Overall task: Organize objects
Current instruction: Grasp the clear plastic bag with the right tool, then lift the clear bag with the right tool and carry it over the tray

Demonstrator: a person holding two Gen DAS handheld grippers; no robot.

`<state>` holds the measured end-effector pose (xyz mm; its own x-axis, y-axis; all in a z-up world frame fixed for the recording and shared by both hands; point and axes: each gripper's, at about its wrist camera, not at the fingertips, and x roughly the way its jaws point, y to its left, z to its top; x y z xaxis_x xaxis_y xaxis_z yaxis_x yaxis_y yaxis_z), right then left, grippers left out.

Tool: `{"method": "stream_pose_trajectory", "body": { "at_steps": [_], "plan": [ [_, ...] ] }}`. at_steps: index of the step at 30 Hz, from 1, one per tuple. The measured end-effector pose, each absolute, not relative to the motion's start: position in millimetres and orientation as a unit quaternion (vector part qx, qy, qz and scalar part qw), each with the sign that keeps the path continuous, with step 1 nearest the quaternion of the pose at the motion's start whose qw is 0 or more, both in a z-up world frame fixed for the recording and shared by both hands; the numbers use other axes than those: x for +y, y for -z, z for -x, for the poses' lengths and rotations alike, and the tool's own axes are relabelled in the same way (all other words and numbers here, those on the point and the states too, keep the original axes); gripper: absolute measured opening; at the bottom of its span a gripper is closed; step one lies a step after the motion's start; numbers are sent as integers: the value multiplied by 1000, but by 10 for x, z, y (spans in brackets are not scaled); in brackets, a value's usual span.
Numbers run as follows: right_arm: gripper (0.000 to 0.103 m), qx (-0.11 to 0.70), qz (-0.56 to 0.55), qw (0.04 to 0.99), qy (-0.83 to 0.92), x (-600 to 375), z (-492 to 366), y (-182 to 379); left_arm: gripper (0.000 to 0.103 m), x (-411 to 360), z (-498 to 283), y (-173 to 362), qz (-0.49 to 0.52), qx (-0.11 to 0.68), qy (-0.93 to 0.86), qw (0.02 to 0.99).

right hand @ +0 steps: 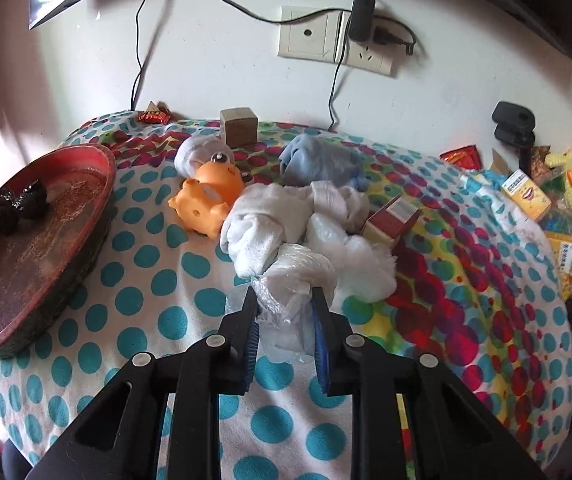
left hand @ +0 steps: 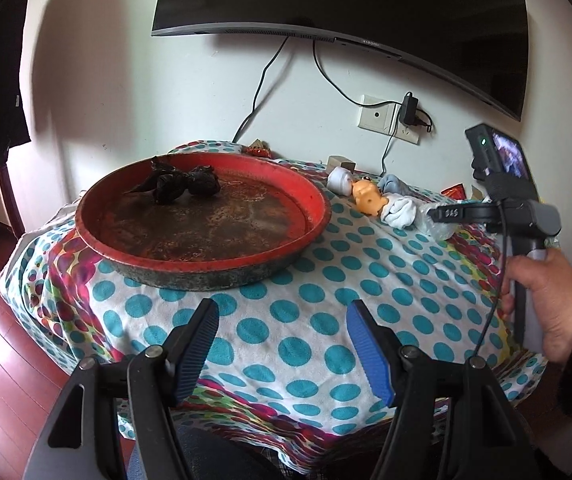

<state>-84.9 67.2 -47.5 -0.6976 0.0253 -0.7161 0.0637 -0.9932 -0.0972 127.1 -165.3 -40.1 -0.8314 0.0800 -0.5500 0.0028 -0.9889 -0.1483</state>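
My right gripper (right hand: 284,300) is shut on a knotted clear plastic bag (right hand: 294,280) lying on the polka-dot cloth (right hand: 146,280). Behind it lie white socks (right hand: 262,224), an orange toy (right hand: 208,198) and a light blue cloth (right hand: 318,160). The red round tray (left hand: 206,216) holds a black knotted bag (left hand: 182,184); both also show at the left of the right wrist view, tray (right hand: 102,176). My left gripper (left hand: 282,320) is open and empty above the cloth, in front of the tray.
A small brown box (right hand: 240,126) and a red wrapper (right hand: 154,114) sit by the wall. A red carton (right hand: 394,216) and several snack packs and boxes (right hand: 526,196) lie at the right. Cables and a wall socket (right hand: 326,36) hang behind.
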Motion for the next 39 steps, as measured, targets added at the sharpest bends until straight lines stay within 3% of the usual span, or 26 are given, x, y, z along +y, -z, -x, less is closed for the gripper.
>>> {"method": "stream_pose_trajectory", "body": {
  "at_steps": [22,39],
  "plan": [
    [21,98,-314,26,944,168,681,-650,68,-1644,-1331,375,298,-75,-952,-6],
    [21,126,-290,54,947,-273,625,-989,68,-1761,-1325,388,301,-97,-948,-27]
  ]
}}
